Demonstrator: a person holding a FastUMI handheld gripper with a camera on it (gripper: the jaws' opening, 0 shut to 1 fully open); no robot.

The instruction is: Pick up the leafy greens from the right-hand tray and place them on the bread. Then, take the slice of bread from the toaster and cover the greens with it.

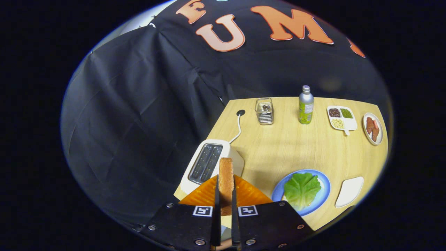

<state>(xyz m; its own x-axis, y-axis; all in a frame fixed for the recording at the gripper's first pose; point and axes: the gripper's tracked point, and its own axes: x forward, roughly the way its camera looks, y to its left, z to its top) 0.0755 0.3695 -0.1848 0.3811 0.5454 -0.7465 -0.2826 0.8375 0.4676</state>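
Note:
My gripper (225, 195) is shut on a slice of bread (225, 179), held edge-on and upright between both fingers, lifted above the table. The white toaster (209, 164) stands just beyond and left of the fingers, its two slots bare. To the right of the fingers lies a blue plate (324, 183) with a leaf of green lettuce (301, 190) spread over it; a pale edge of bread peeks out under the leaf.
A white tray (349, 191) lies right of the blue plate. Far across the wooden table (278, 146) stand a clear wire holder (264, 111), a green-labelled bottle (306, 105), a divided dish of beans (341, 118) and a plate of meat slices (373, 128). The toaster's cord (238, 127) runs back.

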